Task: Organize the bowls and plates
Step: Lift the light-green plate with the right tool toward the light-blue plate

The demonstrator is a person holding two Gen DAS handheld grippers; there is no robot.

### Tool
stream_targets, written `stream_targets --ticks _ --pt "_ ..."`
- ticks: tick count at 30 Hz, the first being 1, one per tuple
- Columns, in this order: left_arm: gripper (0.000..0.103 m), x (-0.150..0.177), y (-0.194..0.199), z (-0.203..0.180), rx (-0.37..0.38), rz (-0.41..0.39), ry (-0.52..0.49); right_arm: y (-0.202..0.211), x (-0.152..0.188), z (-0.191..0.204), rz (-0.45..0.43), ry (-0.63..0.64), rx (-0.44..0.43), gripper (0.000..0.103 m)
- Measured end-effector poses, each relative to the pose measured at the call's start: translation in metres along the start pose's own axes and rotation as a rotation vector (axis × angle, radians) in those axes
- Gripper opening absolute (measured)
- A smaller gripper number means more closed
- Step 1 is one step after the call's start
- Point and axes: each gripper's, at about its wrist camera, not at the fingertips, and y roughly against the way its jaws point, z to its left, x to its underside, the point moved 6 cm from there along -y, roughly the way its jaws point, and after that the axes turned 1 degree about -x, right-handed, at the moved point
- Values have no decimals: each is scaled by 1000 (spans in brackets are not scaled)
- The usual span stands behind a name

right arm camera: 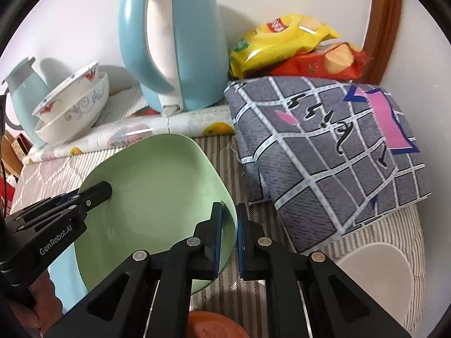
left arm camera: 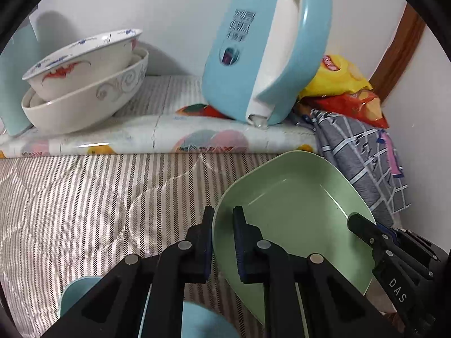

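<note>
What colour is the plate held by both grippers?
Pale green plate, plain and unpatterned; it shows best in the right wrist view.

1. The left gripper [left arm camera: 222, 242] is matte black, with angular linkage arms that have triangular cut-outs.
2. Round silver pivot pins sit on those arms, two on each side.
3. Its fingers [left arm camera: 207, 242] carry dark blue ribbed pads on the inner faces.
4. The right gripper [right arm camera: 229, 239] has the same build: black arms, silver pins and blue-edged fingers [right arm camera: 215, 236].
5. Seen from the opposite camera, one gripper's side reads "GenRobot.AI" in white; the other reads "DAS".
6. Small silver screws dot the finger sides.
</note>
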Motion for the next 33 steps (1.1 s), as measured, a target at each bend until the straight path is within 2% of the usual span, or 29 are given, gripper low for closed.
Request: stream_targets --ticks 16,33 --pt "13 12 69 -5 2 -71 -19 68 11 9 -76 -28 -32 8" --pt "11 50 132 -3 3 -110 -13 133 51 17 -125 -48 -57 7"
